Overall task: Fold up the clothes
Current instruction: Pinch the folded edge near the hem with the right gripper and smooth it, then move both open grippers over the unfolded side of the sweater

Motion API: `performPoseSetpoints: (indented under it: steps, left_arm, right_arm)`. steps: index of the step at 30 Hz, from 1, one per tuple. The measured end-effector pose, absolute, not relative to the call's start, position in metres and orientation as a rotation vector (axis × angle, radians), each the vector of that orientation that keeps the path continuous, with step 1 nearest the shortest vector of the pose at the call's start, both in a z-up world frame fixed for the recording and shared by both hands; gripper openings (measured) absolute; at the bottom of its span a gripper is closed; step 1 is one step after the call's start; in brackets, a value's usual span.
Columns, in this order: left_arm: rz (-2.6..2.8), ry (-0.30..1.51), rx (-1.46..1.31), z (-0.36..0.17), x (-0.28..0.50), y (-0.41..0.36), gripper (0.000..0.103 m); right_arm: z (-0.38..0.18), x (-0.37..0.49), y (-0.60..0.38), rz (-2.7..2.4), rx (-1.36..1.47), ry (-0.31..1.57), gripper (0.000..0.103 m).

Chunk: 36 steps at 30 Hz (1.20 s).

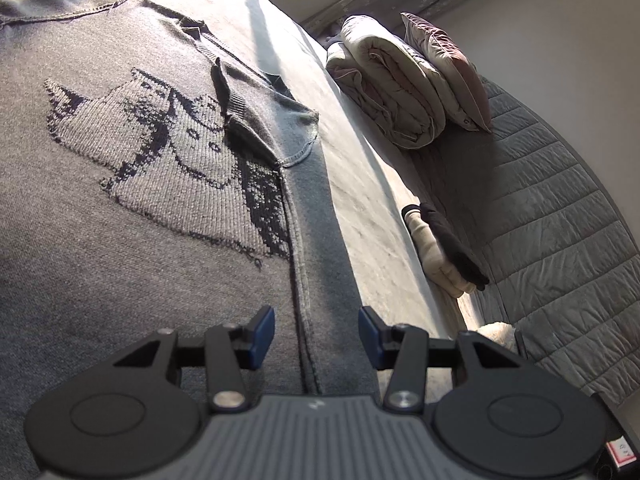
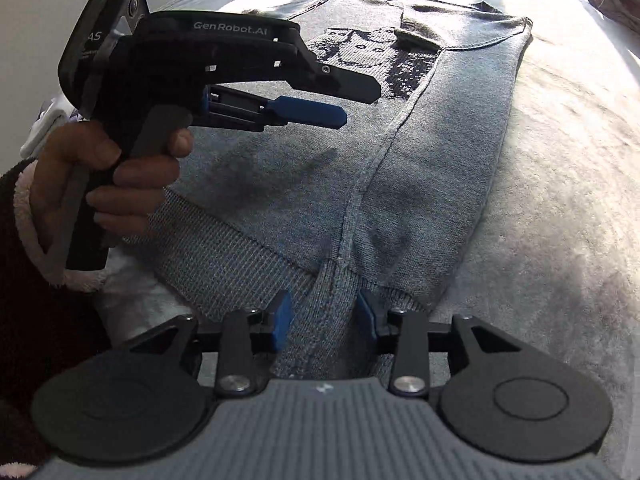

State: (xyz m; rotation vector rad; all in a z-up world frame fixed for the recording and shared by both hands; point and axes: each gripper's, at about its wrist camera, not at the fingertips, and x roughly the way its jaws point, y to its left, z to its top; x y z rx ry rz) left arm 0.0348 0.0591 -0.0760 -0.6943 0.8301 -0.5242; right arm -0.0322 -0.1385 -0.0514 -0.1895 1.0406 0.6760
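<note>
Both grippers are held apart-jawed.
The left gripper [image 2: 340,114] is gripped by a hand [image 2: 100,176] (sleeve at the wrist); the right gripper [image 2: 324,320] is pointed downward, nothing pinched.

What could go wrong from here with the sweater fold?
1. The right gripper is open astride the hem of the grey sweater; closing there could pinch only the top layer, so the fold drags unevenly.
2. The left gripper hangs open above the cloth, holding nothing, so the folded side may slide.
3. A loose cuff lies across the chest and could bunch inside the next fold.
</note>
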Motion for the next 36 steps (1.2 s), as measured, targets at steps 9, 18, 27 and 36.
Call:
performPoseSetpoints:
  steps: [9, 18, 27, 36]
  left_arm:
    - [-0.515, 0.821, -0.672, -0.075, 0.031, 0.067, 0.046]
    - [-0.496, 0.804, -0.689, -0.071, 0.028, 0.083, 0.047]
    - [-0.349, 0.773, -0.670, -0.059, 0.026, 0.112, 0.051]
    - [-0.116, 0.753, -0.581, -0.048, 0.022, 0.154, 0.057]
  right_arm:
    - [-0.033, -0.020, -0.149, 0.721, -0.055, 1.070, 0.008]
    - [-0.040, -0.014, -0.129, 0.798, -0.102, 1.154, 0.020]
    - [-0.023, 0.004, -0.125, 0.801, 0.004, 1.088, 0.044]
    - [-0.039, 0.033, -0.107, 0.693, 0.072, 1.114, 0.046]
